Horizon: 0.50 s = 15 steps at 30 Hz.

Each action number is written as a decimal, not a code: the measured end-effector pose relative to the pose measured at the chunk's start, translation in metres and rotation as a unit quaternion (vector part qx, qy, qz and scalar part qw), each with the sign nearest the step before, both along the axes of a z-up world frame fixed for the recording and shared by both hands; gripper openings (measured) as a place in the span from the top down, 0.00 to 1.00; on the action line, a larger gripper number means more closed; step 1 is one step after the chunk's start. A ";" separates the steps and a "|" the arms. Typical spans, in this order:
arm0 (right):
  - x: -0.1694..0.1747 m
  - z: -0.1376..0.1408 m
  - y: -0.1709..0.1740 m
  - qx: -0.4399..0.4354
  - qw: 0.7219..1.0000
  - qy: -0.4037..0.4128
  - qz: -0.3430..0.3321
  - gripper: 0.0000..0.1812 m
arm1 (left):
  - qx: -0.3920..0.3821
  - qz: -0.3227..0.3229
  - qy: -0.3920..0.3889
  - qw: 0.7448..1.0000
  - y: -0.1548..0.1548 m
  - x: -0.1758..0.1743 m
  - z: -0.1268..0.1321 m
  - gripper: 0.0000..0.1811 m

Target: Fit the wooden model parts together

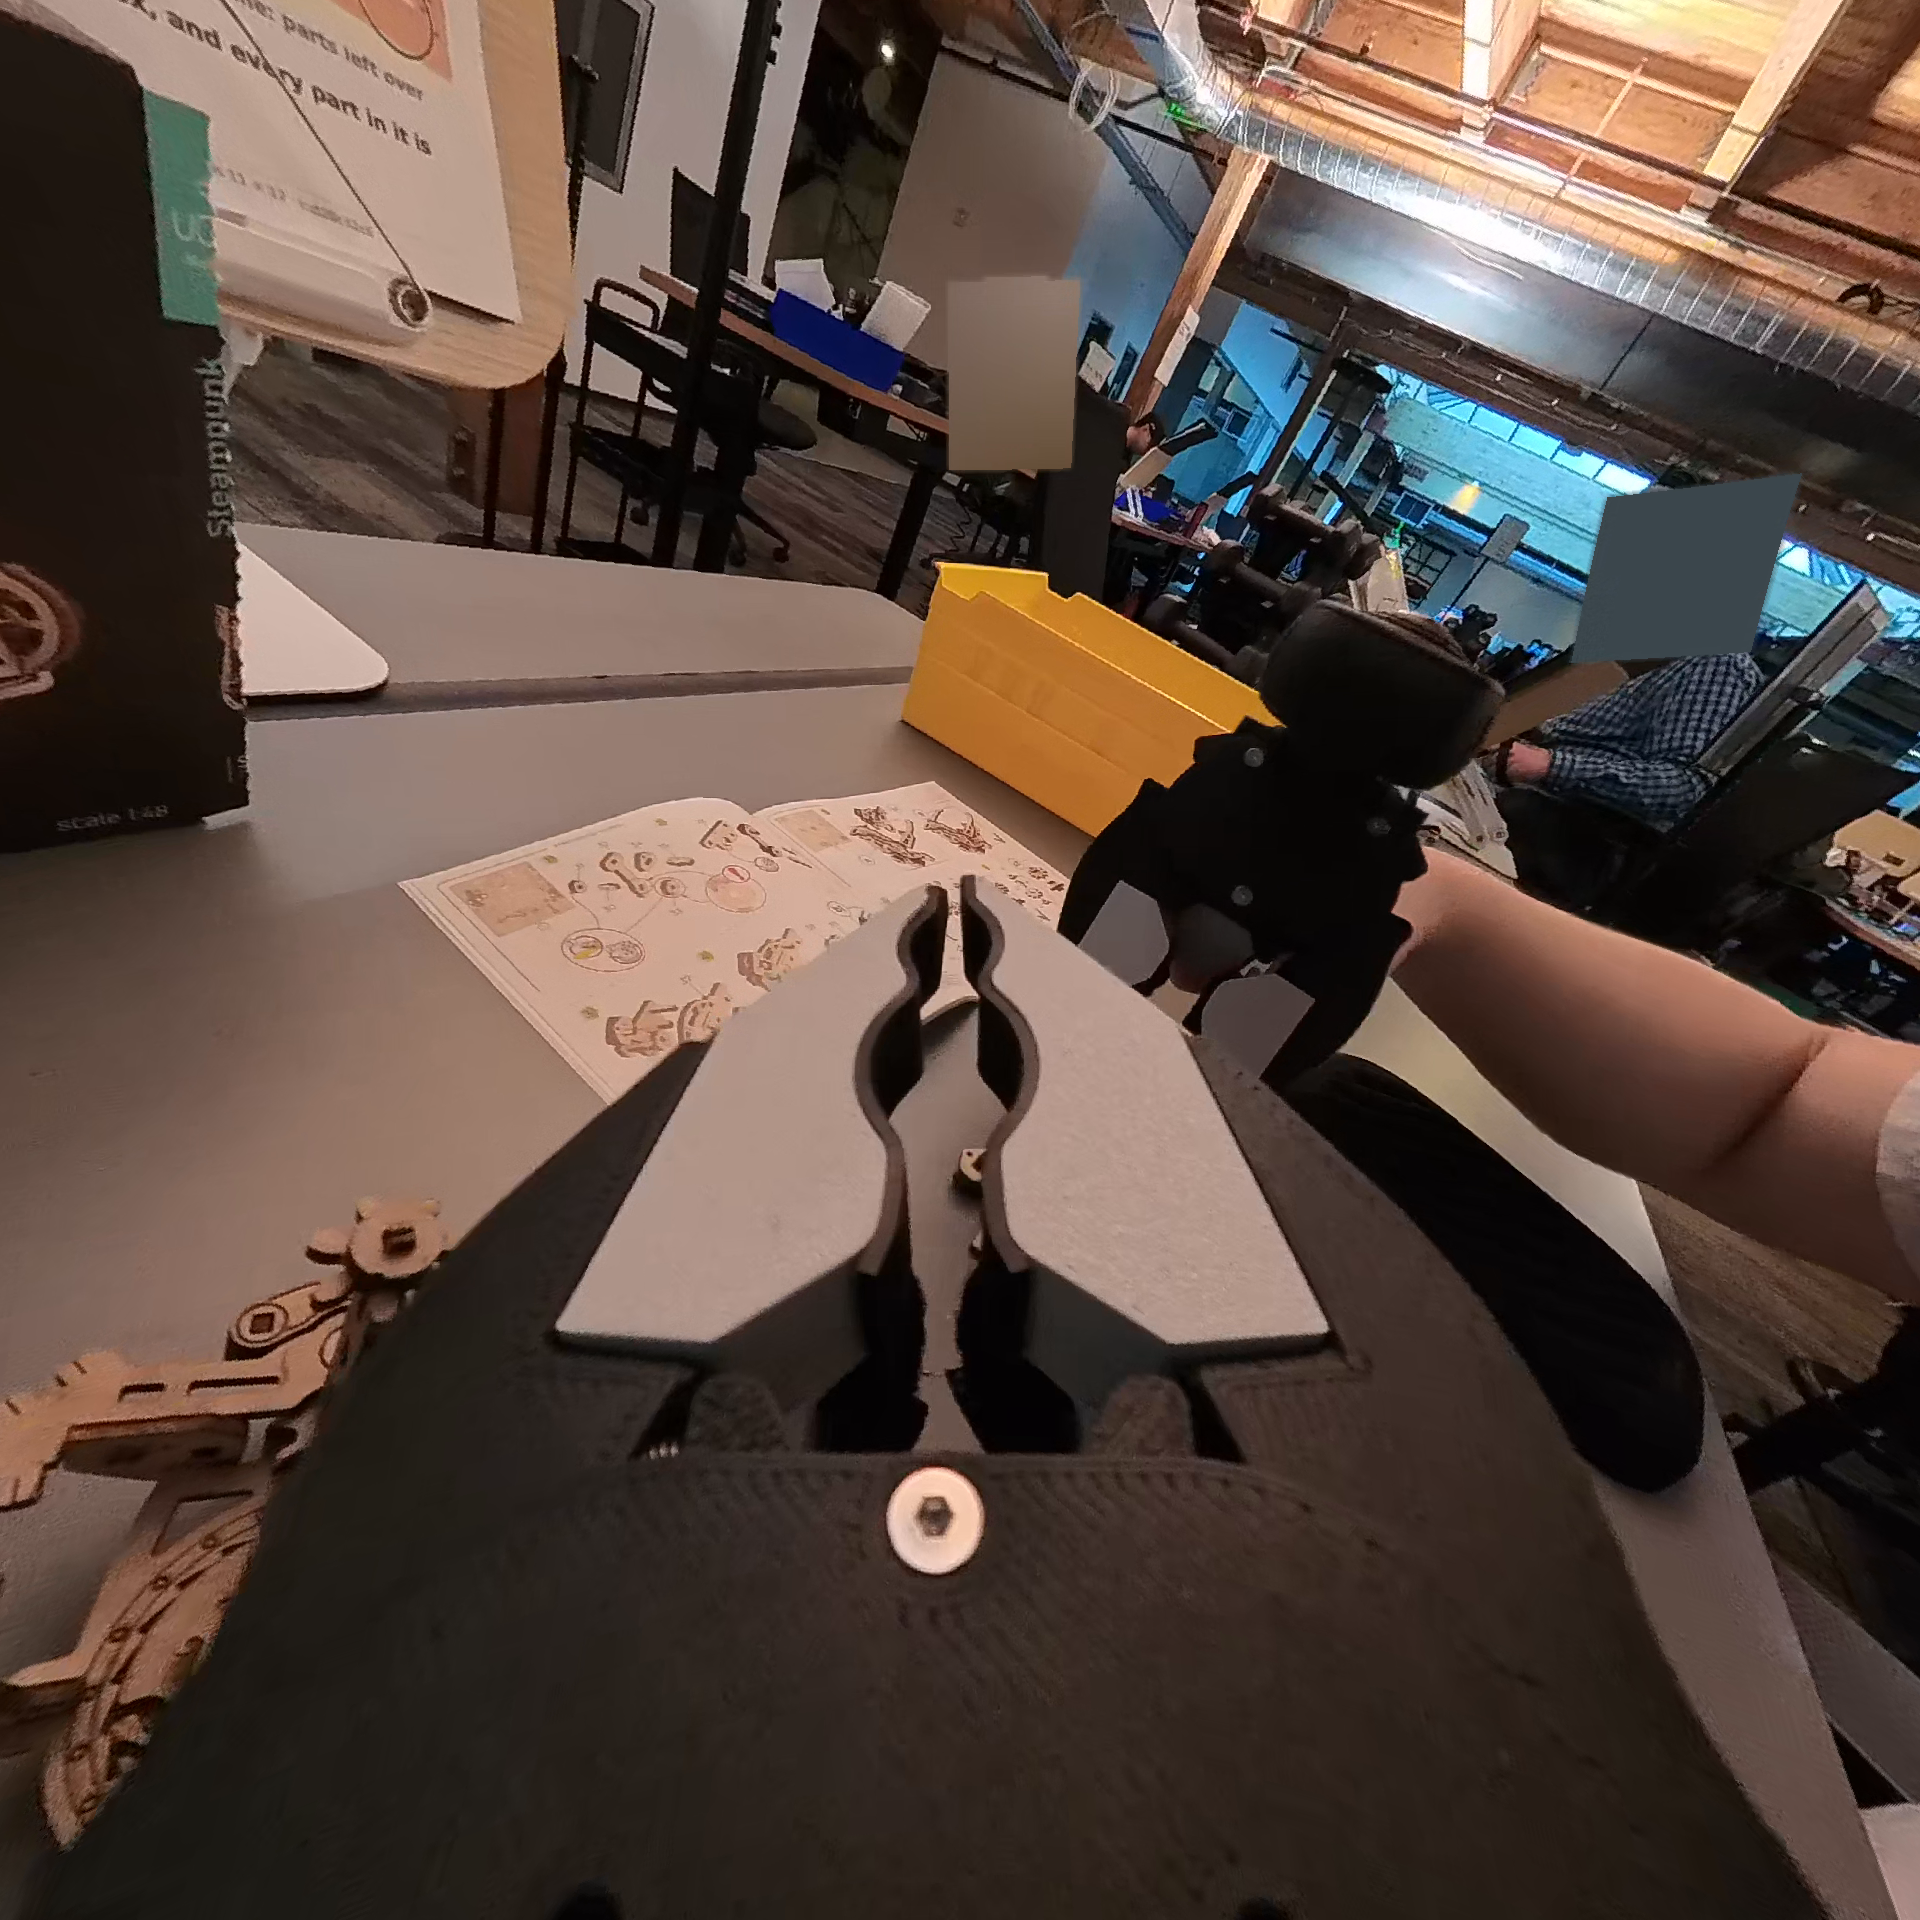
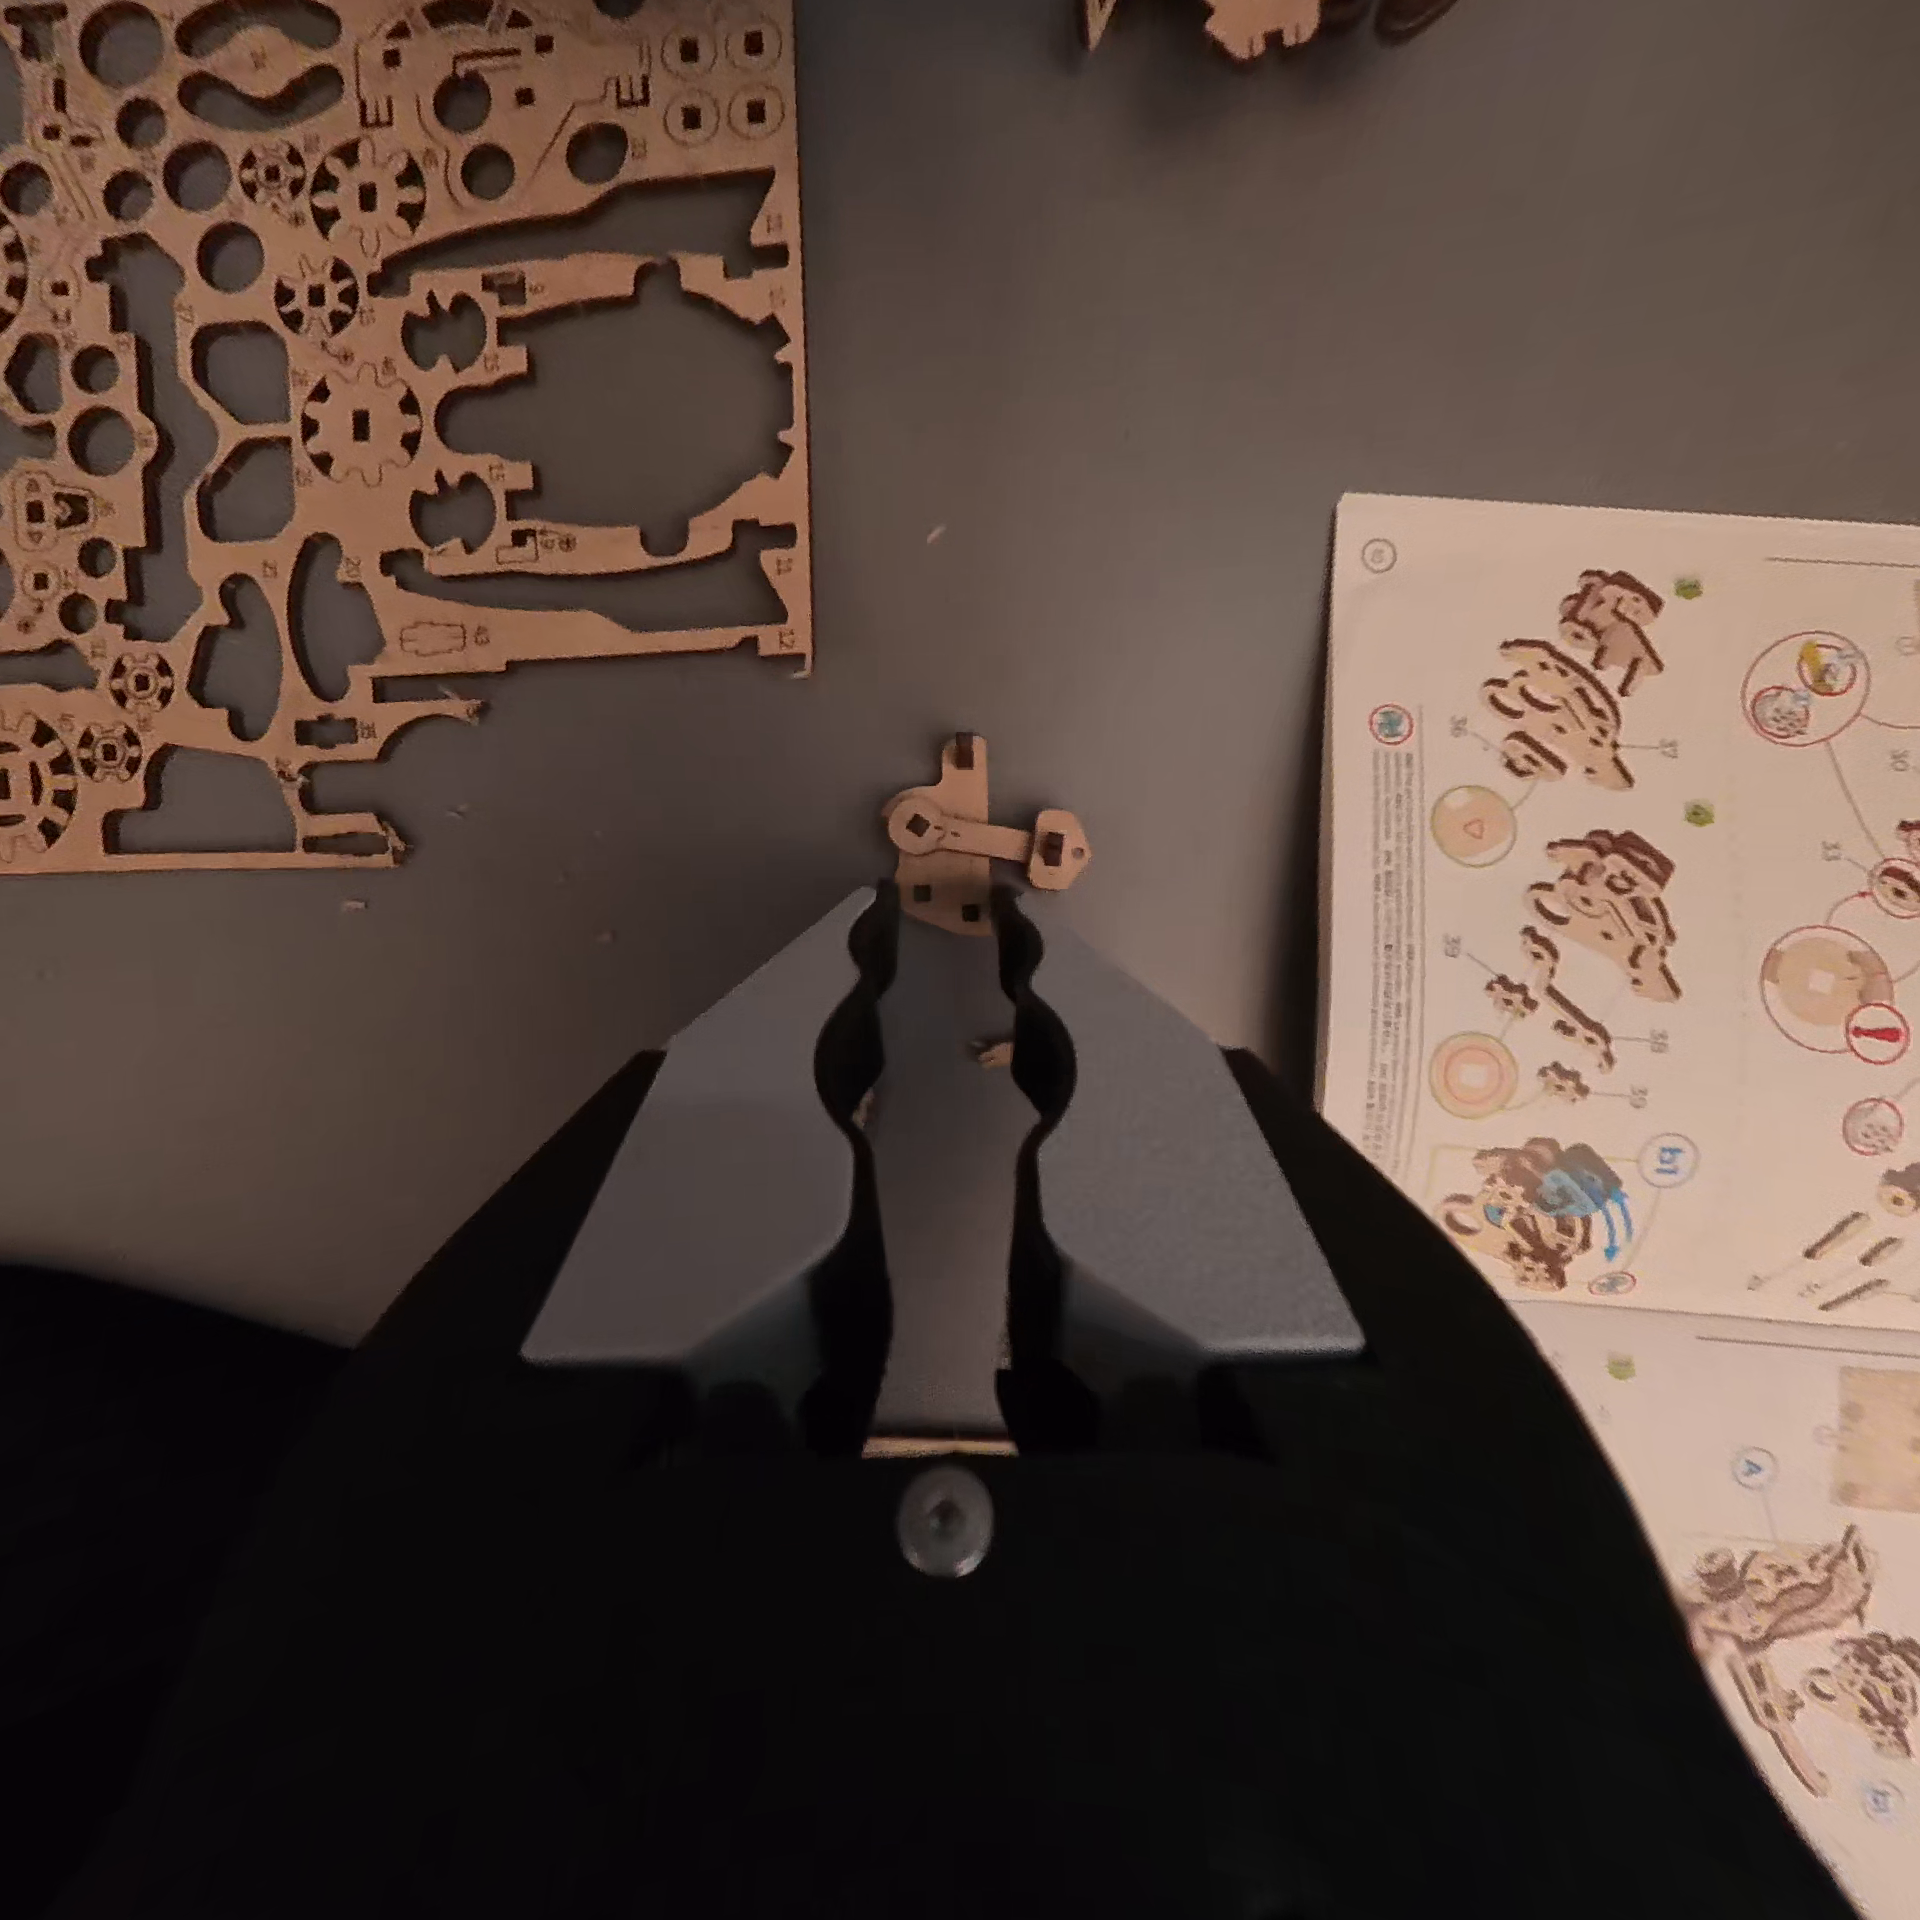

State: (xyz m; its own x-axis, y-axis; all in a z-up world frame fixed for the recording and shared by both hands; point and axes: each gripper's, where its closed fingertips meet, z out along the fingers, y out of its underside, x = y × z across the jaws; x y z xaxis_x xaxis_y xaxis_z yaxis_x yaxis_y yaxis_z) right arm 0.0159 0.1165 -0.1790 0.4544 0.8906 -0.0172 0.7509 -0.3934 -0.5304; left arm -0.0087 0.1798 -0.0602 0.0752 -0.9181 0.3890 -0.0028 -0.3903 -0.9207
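My right gripper points down at the grey table, and its fingertips are shut on the lower end of a small wooden linkage part. A tiny wooden bit shows between the fingers. A punched-out wooden parts sheet lies at the upper left. My left gripper is shut with only a thin gap, and nothing shows at its tips. A partly built wooden model lies by its left side. The right gripper also shows in the left wrist view, held in a person's hand.
An open instruction booklet lies on the table ahead of the left gripper and shows at the right of the right wrist view. A yellow bin stands beyond it. A tall black box stands at the far left. The left gripper's tips are roughly 15 cm from the right gripper's.
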 end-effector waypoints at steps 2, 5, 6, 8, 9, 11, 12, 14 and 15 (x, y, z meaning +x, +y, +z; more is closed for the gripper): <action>0.006 0.005 0.004 0.022 1.000 -0.009 -0.015 0.86 | 0.001 0.000 0.000 1.000 0.000 0.000 0.000 1.00; 0.010 0.027 -0.005 0.028 0.998 0.046 -0.021 0.87 | 0.004 0.002 -0.002 1.000 0.000 -0.001 0.001 1.00; 0.016 0.029 -0.011 0.026 0.998 0.055 -0.022 0.89 | 0.003 0.002 -0.001 1.000 0.000 -0.001 0.001 1.00; 0.030 0.024 -0.019 0.022 0.998 0.054 -0.032 0.91 | 0.000 -0.001 -0.001 1.000 -0.001 0.000 0.000 1.00; 0.033 0.021 -0.022 0.024 0.997 0.063 -0.035 0.91 | -0.001 -0.003 0.000 1.000 -0.002 0.000 0.000 1.00; 0.032 0.015 -0.029 0.014 0.995 0.091 -0.043 0.91 | -0.002 -0.005 0.001 1.000 -0.003 0.001 -0.001 1.00; 0.033 0.012 -0.030 0.016 0.994 0.094 -0.049 0.91 | 0.000 -0.006 0.002 1.000 -0.003 0.001 -0.001 1.00; 0.034 0.004 -0.034 0.023 0.995 0.085 -0.045 0.91 | 0.005 -0.005 0.004 1.000 -0.003 0.001 -0.001 1.00; 0.035 0.001 -0.035 0.028 0.996 0.078 -0.045 0.91 | 0.008 -0.005 0.005 1.000 -0.004 0.001 -0.001 1.00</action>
